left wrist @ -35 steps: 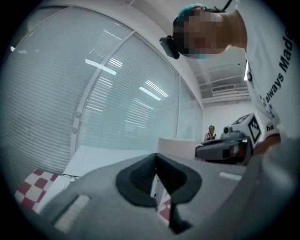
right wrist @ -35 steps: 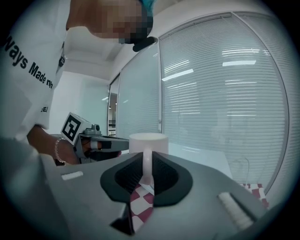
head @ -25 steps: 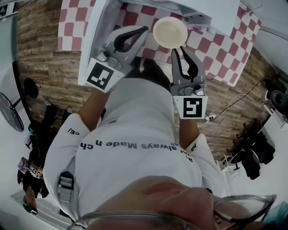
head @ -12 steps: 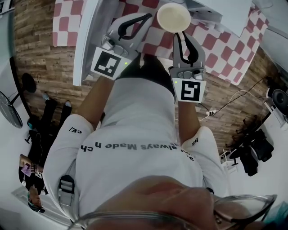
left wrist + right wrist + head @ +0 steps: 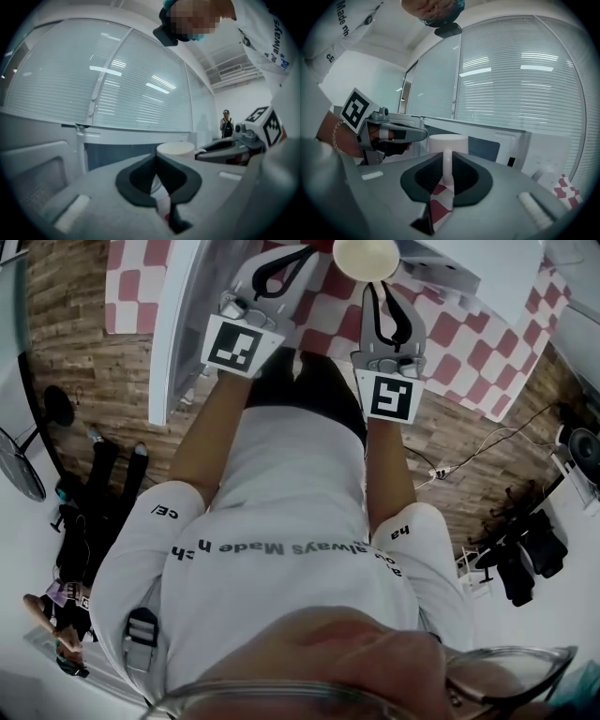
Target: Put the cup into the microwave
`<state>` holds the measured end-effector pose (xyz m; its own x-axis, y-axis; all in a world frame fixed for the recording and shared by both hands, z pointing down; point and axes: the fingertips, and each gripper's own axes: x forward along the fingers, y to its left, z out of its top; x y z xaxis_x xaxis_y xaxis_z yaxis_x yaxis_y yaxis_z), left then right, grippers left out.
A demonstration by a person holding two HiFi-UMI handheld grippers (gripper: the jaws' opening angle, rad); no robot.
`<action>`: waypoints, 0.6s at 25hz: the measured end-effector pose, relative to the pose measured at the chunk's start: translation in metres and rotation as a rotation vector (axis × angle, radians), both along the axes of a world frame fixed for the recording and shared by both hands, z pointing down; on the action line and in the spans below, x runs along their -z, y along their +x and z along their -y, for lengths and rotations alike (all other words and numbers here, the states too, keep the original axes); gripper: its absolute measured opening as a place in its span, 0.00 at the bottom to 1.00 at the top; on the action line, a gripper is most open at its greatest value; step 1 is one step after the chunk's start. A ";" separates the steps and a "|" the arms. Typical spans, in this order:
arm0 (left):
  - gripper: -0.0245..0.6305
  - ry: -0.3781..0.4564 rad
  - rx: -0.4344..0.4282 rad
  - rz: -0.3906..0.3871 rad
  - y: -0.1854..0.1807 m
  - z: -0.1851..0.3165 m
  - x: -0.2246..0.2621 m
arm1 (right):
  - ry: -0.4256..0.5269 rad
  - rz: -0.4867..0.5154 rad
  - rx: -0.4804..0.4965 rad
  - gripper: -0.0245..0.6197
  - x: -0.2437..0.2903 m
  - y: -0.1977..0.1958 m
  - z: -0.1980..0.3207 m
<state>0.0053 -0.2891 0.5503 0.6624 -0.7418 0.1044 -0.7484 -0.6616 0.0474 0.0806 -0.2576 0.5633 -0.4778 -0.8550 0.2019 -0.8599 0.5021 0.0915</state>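
Cup [image 5: 372,253]: pale, cylindrical, with a side handle. It hangs in the air in front of the microwave [image 5: 501,143], carried by that handle. From its thick rim it is probably ceramic, which would make it stiff, moderately heavy, smooth and breakable on impact. The handle [image 5: 447,164] is the correct place to hold it. A grip there leaves the body free to swing, so tilt needs to be kept small and the set-down gentle.

Layout in the head view, left to right:
- The microwave door [image 5: 173,334] stands open at the left.
- The left gripper [image 5: 305,249] is just beside the door, its jaws pressed together with nothing between them.
- The cup sits just right of that gripper's tips.
- The right gripper [image 5: 380,287] pinches the cup's handle, and the cup stands upright beyond its tips.

Surface: the microwave stands on a red-and-white checkered cloth [image 5: 450,329]. The cavity floor is not clearly shown.

Room: the floor [image 5: 84,362] is wood plank. Glass walls with blinds [image 5: 525,70] stand behind the microwave. A person [image 5: 227,123] stands well away.
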 end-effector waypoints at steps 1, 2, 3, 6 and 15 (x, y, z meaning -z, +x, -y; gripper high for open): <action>0.04 0.001 0.007 0.002 0.000 0.004 -0.004 | 0.000 0.000 -0.003 0.10 -0.005 0.000 0.004; 0.04 0.002 0.012 0.005 0.000 0.007 -0.007 | -0.001 0.002 -0.006 0.10 -0.008 -0.001 0.008; 0.04 0.001 0.013 0.007 0.000 0.009 -0.010 | -0.001 0.004 -0.009 0.10 -0.012 -0.002 0.011; 0.04 0.000 0.015 0.009 0.001 0.016 -0.019 | -0.010 0.015 -0.018 0.10 -0.022 -0.005 0.021; 0.04 -0.022 0.045 0.013 -0.005 0.040 -0.045 | -0.033 0.016 -0.050 0.10 -0.052 -0.005 0.054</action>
